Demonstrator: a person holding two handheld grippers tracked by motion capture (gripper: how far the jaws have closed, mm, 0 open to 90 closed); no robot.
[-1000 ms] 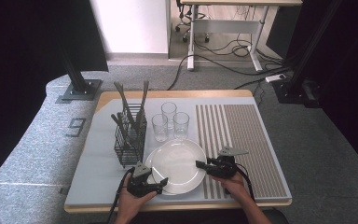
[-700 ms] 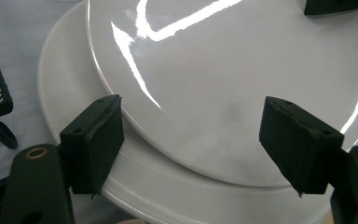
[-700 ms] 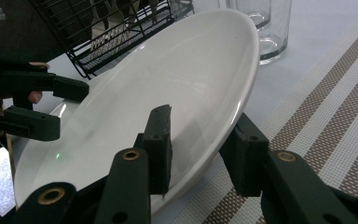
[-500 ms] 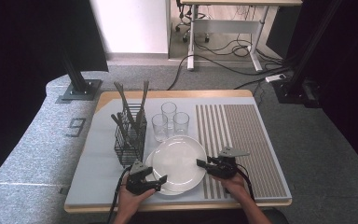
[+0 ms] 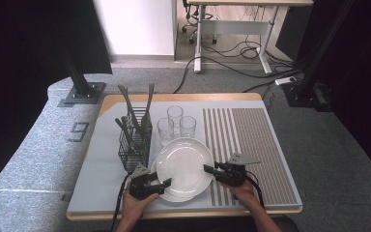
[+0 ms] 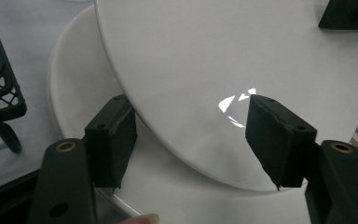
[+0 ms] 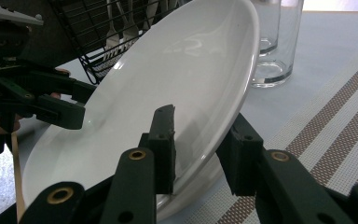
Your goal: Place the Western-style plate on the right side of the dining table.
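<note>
The top plate (image 5: 183, 162) sits tilted on a second plate (image 5: 174, 193) at the table's near edge, beside the cutlery basket (image 5: 134, 145). The right gripper (image 5: 211, 170) pinches its rim; the left gripper (image 5: 164, 183) stands wide open around the opposite edge. Glazed china is likely stiff, slippery and breakable, so grip the rim firmly.

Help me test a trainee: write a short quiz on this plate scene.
1. True or false: the top plate lies flat on the lower plate.
2. How many glasses stand behind the plates? A two, B three, C four.
3. Fill in: the right gripper is shut on the top plate's ____.
Key: 1 false, it is tilted; 2 B; 3 rim.
</note>
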